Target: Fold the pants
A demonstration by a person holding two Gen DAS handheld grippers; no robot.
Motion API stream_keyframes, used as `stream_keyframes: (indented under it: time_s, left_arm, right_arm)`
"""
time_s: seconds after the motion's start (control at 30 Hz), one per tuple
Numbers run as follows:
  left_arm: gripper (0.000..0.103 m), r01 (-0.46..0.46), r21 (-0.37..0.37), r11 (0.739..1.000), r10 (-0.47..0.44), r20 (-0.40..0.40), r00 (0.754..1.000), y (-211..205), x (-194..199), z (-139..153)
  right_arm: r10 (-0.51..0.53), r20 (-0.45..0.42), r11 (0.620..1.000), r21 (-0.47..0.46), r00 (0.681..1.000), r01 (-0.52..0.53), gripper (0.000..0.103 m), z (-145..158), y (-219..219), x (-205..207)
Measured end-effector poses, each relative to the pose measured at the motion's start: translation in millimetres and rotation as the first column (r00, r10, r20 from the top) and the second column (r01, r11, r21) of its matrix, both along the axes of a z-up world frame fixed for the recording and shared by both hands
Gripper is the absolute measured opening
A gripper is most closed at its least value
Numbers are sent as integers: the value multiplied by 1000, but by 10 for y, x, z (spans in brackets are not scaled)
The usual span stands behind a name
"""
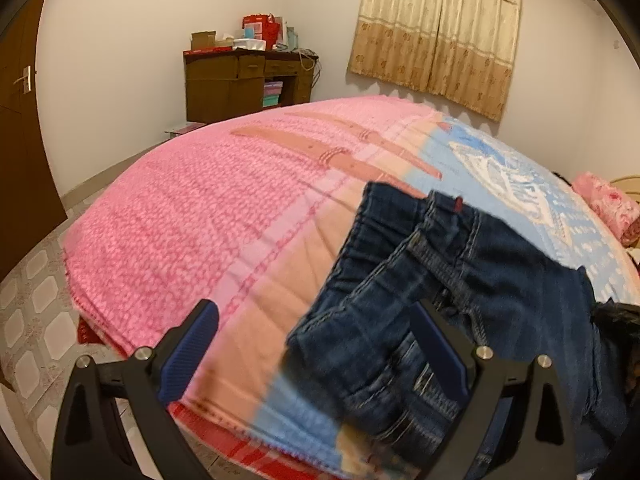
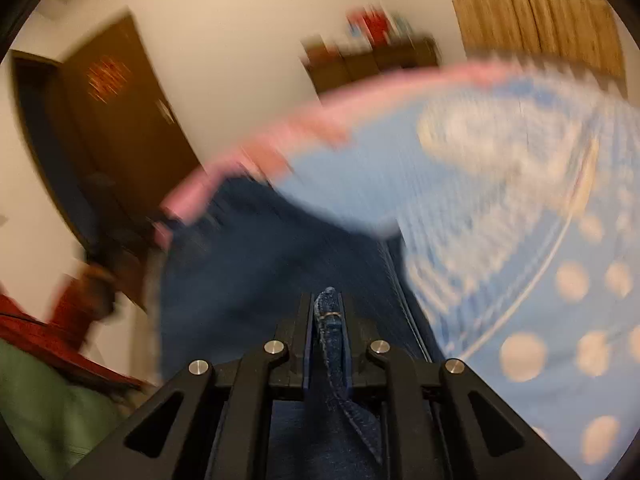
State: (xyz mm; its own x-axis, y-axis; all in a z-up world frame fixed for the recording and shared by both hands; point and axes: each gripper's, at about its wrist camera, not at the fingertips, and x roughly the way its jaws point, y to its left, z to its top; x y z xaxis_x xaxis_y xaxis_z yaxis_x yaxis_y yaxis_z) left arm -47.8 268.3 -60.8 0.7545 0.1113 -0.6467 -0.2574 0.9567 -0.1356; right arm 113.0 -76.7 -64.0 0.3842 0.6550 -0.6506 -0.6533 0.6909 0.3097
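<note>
Pants [image 1: 420,300]: dark denim, bunched at 4 o'clock on bed [image 1: 200,208].
Left tongs [image 1: 316,344]: spread wide, nothing gripped.
Right tongs [image 2: 328,312]: clamped on denim fold.

A bed [image 1: 224,216] carries everything, spread with a pink and blue blanket [image 1: 168,200]. Dark denim pants [image 1: 420,288] lie bunched on its near right part. A pink floral pillow [image 1: 608,204] rests at the far right edge.

One pair of jeans [image 1: 460,288]; one bed [image 1: 200,208]; two grippers, left [image 1: 314,344] and right [image 2: 328,312]; one cabinet [image 1: 248,84]; one curtain [image 1: 436,32]; one door [image 1: 20,120].
</note>
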Motion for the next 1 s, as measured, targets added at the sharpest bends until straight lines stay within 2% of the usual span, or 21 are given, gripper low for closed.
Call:
stream_keyframes:
  time_s: [0.03, 0.07, 0.17, 0.2, 0.27, 0.3, 0.33, 0.37, 0.4, 0.5, 0.57, 0.6, 0.63, 0.7, 0.77, 0.83, 0.9, 0.93, 1.0]
  left_arm:
    - [98, -5, 1, 1000, 5, -5, 1000, 10, -19, -15]
    - [98, -13, -6, 1000, 13, -7, 1000, 30, -41, -36]
    - [98, -45, -74, 996, 44, -8, 999, 77, -68, -126]
    - [98, -51, -98, 994, 50, -9, 999, 75, -66, -154]
    - [98, -84, -111, 990, 84, 1, 996, 43, -70, -200]
    - [98, -107, -104, 989, 109, 6, 994, 36, -79, -206]
    - [98, -143, -102, 984, 146, 22, 989, 35, -100, -218]
    - [99, -155, -128, 980, 161, 36, 986, 43, -104, -236]
    - [99, -141, -168, 976, 151, 46, 988, 54, -85, -263]
    - [99, -100, -276, 956, 109, 18, 994, 40, 67, -400]
    - [98, -124, -278, 953, 137, 26, 990, -30, 120, -448]
    - [96, -120, -275, 954, 133, 30, 991, -48, 130, -441]
    - [82, -108, -278, 954, 124, 39, 992, -66, 129, -419]
    - [66, -124, -272, 954, 146, 62, 987, -79, 76, -339]
    - [62, -112, -276, 955, 134, 64, 989, -42, 67, -321]
    - [53, -119, -310, 943, 146, 66, 987, 18, 42, -360]
    - [48, -125, -265, 956, 154, 89, 984, -20, 3, -307]
    - [48, -129, -174, 976, 148, 99, 984, -120, 2, -246]
    - [48, -149, -21, 989, 150, 117, 982, -269, -3, -186]
  right_arm:
    - [-11, -33, 1000, -4, 999, 11, 15, -89, 25, 58]
    - [-15, -25, 1000, 9, 1000, 15, 17, -57, 7, 59]
    - [-78, 53, 996, -28, 996, 80, 34, 71, -8, -1]
    - [-129, 87, 991, -28, 988, 132, 34, 124, -32, -27]
    - [-210, 102, 970, 144, 972, 194, 35, 317, -205, -130]
    - [-245, 101, 946, 244, 964, 215, 41, 414, -295, -210]
    - [-274, 110, 926, 298, 955, 232, 46, 480, -345, -287]
    - [-301, 126, 911, 330, 945, 246, 55, 530, -367, -383]
    - [-321, 142, 900, 354, 936, 255, 57, 566, -358, -483]
    - [-333, 147, 882, 397, 931, 253, 57, 575, -287, -706]
    - [-338, 134, 872, 418, 932, 256, 57, 540, -218, -839]
    - [-339, 126, 868, 424, 932, 258, 57, 515, -184, -898]
    - [-345, 121, 864, 428, 931, 265, 57, 482, -134, -970]
    - [-360, 110, 854, 438, 926, 280, 57, 435, -106, -1072]
    - [-368, 85, 845, 445, 926, 295, 57, 355, -92, -1153]
    - [-386, 60, 835, 447, 920, 321, 57, 289, -120, -1247]
    - [-411, 42, 821, 450, 911, 350, 57, 235, -185, -1304]
    - [-420, 31, 814, 455, 907, 362, 57, 218, -217, -1320]
    - [-436, -2, 792, 473, 900, 385, 57, 176, -297, -1354]
